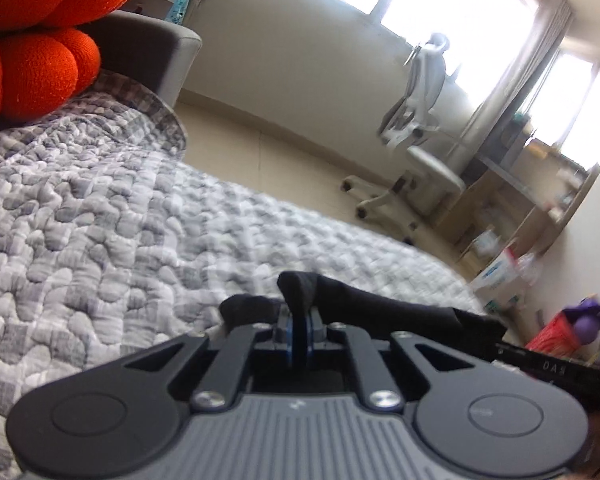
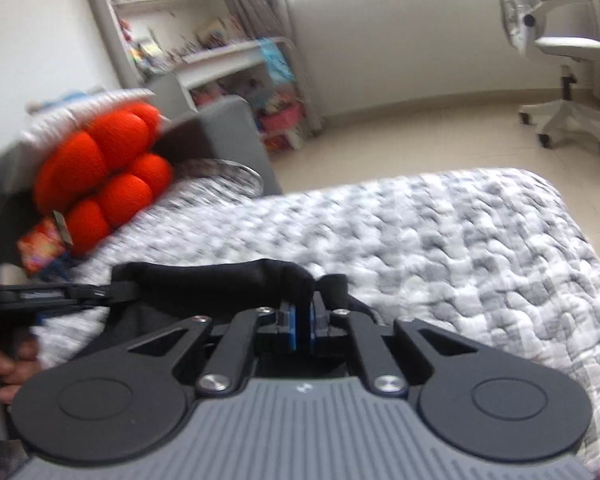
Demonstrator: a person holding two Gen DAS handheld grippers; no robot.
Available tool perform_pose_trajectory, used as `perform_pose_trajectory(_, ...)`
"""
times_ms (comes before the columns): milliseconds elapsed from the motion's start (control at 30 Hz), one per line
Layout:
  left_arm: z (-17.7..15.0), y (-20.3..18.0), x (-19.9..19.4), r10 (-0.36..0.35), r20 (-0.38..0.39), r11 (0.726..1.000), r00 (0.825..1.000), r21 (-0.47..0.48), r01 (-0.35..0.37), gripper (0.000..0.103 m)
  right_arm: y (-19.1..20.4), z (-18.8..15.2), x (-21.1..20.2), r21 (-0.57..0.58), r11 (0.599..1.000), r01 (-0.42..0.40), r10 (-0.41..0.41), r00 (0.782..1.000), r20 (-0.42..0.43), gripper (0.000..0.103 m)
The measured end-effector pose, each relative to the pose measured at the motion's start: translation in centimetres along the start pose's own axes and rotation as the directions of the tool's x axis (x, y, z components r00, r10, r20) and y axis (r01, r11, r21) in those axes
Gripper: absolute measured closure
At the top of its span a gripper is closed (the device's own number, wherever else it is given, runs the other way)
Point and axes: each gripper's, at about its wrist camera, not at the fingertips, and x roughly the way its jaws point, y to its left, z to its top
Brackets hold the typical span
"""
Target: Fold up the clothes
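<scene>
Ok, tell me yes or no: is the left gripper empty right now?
No. The left gripper is shut on a fold of the black garment, which stretches off to the right above the grey quilt.

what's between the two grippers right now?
A bunched edge of the black garment spans from the right gripper to the left gripper, seen in the right wrist view, above the grey quilt.

Left gripper (image 1: 299,326), right gripper (image 2: 301,326) both clamped.

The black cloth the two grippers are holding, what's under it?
Under the black cloth is the grey quilted bedspread, seen all around it. The patch of quilt directly beneath, and the rest of the cloth, are hidden by the grippers.
</scene>
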Motion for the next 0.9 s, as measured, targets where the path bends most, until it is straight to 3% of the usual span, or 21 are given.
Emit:
perform_pose_trajectory(67, -0.2, -0.2, 0.0, 0.030, 0.008, 0.999, 1.000, 0.023, -0.030, 0.093, 0.0, -0.3, -0.2, 0.006, 1.000, 0.017, -0.018, 0.999, 0.027, 0.088)
perform_pose_trajectory(133, 0.0, -0.2, -0.7, 0.046, 0.032, 0.998, 0.998, 0.033, -0.047, 0.090, 0.0, -0.2, -1.2, 0.008, 0.999, 0.051, -0.052, 0.996, 0.076, 0.073)
perform_pose_trajectory(167, 0.1, -0.2, -1.1, 0.054, 0.044, 0.998, 0.998, 0.037, -0.055, 0.085, 0.0, -0.2, -1.7, 0.009, 0.997, 0.079, -0.080, 0.991, 0.110, 0.058)
perform_pose_trajectory(200, 0.2, -0.2, -1.5, 0.060, 0.059, 0.997, 0.996, 0.035, -0.063, 0.077, 0.0, -0.2, -2.3, 0.011, 0.994, 0.106, -0.107, 0.984, 0.142, 0.053)
perform_pose_trajectory(267, 0.4, -0.2, -2.3, 0.066, 0.088, 0.997, 0.994, 0.037, -0.069, 0.066, 0.4, -0.4, -2.1, -0.015, 0.996, 0.090, -0.088, 0.988, 0.125, 0.053)
perform_pose_trajectory(400, 0.3, -1.2, -2.8, 0.045, 0.085, 0.995, 0.995, 0.088, -0.052, 0.063, 1.3, -0.8, -1.7, -0.065, 0.996, 0.057, -0.052, 0.995, 0.088, 0.053)
perform_pose_trajectory(533, -0.8, -2.3, -2.0, 0.074, 0.063, 0.984, 0.995, 0.159, -0.083, 0.057, 2.1, -1.3, -1.4, -0.114, 0.993, 0.022, -0.017, 0.999, 0.050, 0.053)
perform_pose_trajectory(667, -2.5, -3.0, -1.2, 0.123, 0.018, 0.969, 0.992, 0.212, -0.124, 0.062, 2.9, -1.7, -1.0, -0.161, 0.987, -0.014, 0.016, 1.000, 0.010, 0.054)
perform_pose_trajectory(733, -3.4, -3.4, -1.4, 0.152, 0.039, 0.956, 0.988, 0.249, -0.157, 0.065, 2.4, -2.1, -0.3, -0.147, 0.989, -0.010, 0.011, 1.000, 0.009, 0.054)
perform_pose_trajectory(867, -3.3, -3.3, -2.0, 0.164, 0.050, 0.961, 0.985, 0.218, -0.171, 0.083, 1.9, -1.9, 0.0, -0.108, 0.994, -0.014, 0.015, 1.000, 0.008, 0.055)
perform_pose_trajectory(900, -3.2, -3.1, -2.1, 0.162, 0.049, 0.965, 0.986, 0.202, -0.169, 0.086, 2.0, -1.7, 0.0, -0.121, 0.993, -0.004, 0.006, 1.000, 0.009, 0.059)
